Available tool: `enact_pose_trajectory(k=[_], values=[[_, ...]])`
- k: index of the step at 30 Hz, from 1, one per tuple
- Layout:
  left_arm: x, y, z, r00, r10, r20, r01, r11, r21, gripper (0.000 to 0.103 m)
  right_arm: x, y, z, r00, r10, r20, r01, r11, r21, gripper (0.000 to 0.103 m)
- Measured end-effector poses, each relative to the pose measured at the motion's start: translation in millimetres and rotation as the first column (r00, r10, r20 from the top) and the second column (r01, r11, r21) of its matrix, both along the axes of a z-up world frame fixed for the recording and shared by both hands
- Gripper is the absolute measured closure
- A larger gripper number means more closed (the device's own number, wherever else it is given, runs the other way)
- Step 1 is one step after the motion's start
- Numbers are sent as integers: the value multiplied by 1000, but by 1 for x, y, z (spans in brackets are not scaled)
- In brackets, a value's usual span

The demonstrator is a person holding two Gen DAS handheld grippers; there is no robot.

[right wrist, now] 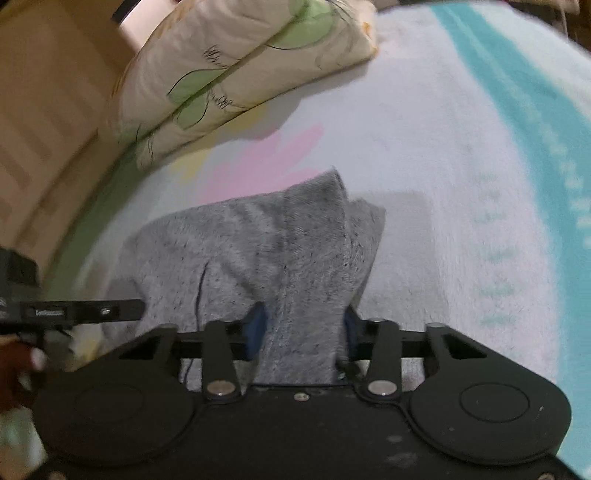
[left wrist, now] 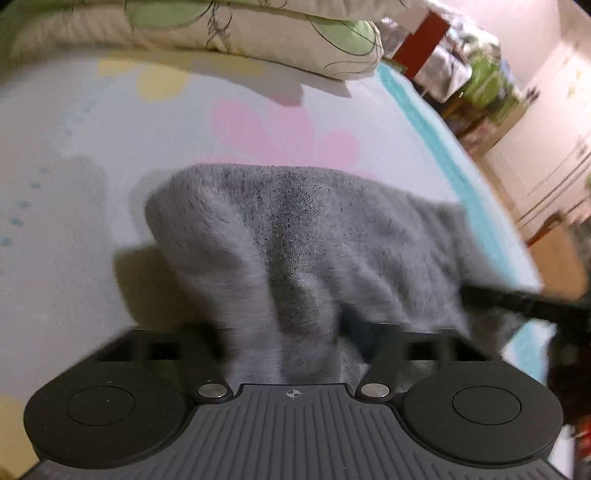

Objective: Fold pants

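Observation:
The grey fleece pants [left wrist: 314, 229] lie bunched on the bed and rise like a tent toward the camera. My left gripper [left wrist: 291, 332] is shut on a gathered fold of them, and the cloth hides its fingertips. In the right wrist view the pants [right wrist: 258, 243] run up between the blue pads [right wrist: 258, 325] of my right gripper [right wrist: 303, 325], which pinch a narrow fold. Each gripper shows at the edge of the other's view: the right gripper [left wrist: 517, 302] at the pants' right side, the left gripper [right wrist: 81, 310] at their left side, with a hand [right wrist: 18, 369] behind it.
The bed is covered with a pale blanket [left wrist: 110, 147] with pink and yellow flowers and a teal border [left wrist: 443, 155]. A folded cream quilt with green leaves [left wrist: 221, 33] lies at the far end. Shelves and furniture [left wrist: 480, 81] stand beyond the bed's right edge.

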State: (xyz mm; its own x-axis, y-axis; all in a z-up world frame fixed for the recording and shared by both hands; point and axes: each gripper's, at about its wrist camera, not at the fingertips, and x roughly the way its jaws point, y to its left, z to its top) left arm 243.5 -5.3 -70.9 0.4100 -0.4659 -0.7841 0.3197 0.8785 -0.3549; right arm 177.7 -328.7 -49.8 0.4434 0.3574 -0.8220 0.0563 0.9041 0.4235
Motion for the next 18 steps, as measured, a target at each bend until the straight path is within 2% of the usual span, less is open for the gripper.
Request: enact_pose_trajectory(k=[1,3,7,13,18], values=[[-2,1,4,1000,-3,3,3,1000,-12,75,0,7,9,1000,16,13,-15,999,-30,70],[-7,7,14,1000,7,10,-7,1000,-28,79,0,18,27,999,35,40,-33,997,-66,72],[-24,20,44,997,-16,69,18,1000,-21,80,-2,38,68,993,62,95,-56,996,-67,74],[-41,85,79,995,72,64,-70,997,-31,80,2,83,114,985,107,136,-113,993,37,74],[-57,146,91,990,122,67,-123,992,21,79,21,143,117,977,175,124,-192,971,145,75]])
